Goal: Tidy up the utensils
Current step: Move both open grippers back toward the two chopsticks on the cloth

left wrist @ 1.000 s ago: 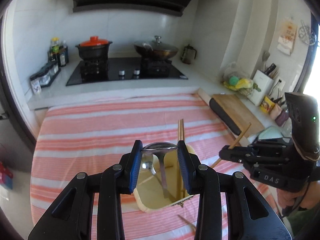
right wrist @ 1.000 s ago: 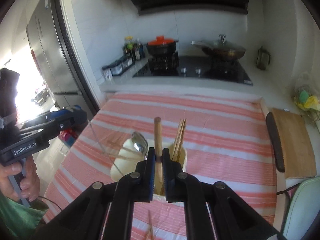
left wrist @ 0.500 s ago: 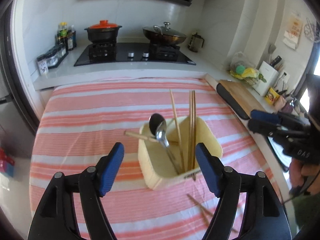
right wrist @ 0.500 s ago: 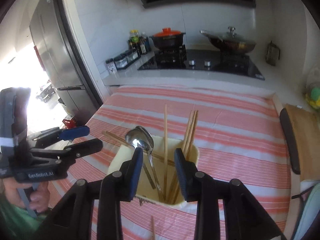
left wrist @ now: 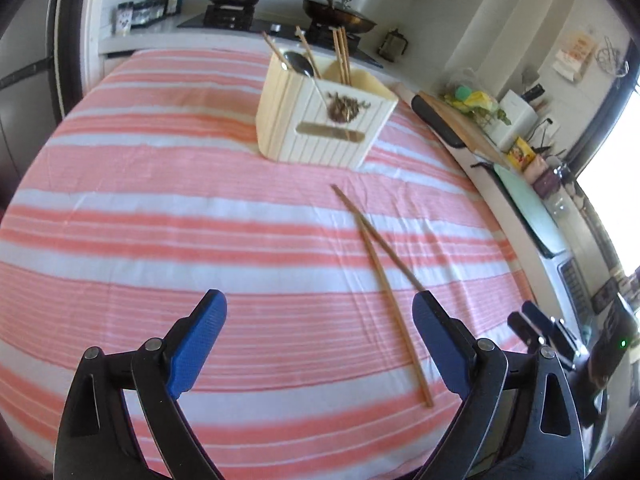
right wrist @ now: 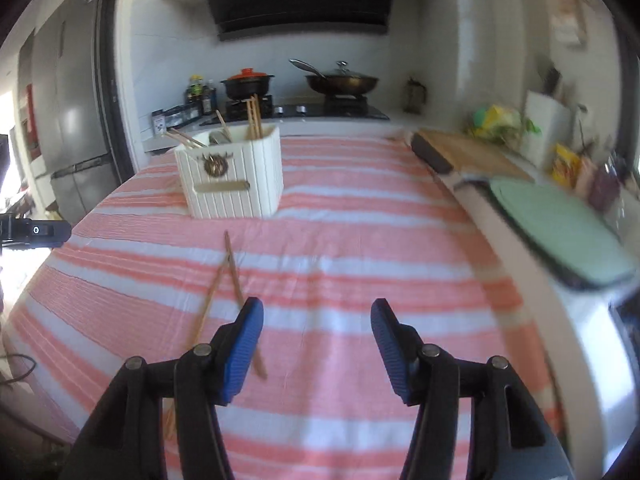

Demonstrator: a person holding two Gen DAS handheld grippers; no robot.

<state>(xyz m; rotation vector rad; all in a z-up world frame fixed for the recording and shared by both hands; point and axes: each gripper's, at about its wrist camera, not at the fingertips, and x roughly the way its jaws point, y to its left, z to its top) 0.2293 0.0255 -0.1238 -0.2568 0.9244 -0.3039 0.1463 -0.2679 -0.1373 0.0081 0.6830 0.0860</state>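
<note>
A cream ribbed utensil holder (left wrist: 326, 120) stands on the striped cloth, holding a metal ladle (left wrist: 300, 65) and several wooden chopsticks (left wrist: 341, 54). It also shows in the right wrist view (right wrist: 232, 174). Two loose chopsticks (left wrist: 384, 276) lie crossed on the cloth in front of it, also seen in the right wrist view (right wrist: 230, 276). My left gripper (left wrist: 318, 344) is open and empty, low over the cloth near them. My right gripper (right wrist: 316, 344) is open and empty, just right of the chopsticks.
The pink and white striped cloth (left wrist: 160, 216) covers the table. A wooden cutting board (right wrist: 468, 152) and a green tray (right wrist: 560, 228) lie along the right counter. A hob with a red-lidded pot (right wrist: 248, 80) and a wok (right wrist: 342, 80) stands behind.
Both grippers let go of their utensils into the holder, opened wide and pulled back and down from above the holder to low over the cloth near the loose chopsticks.
</note>
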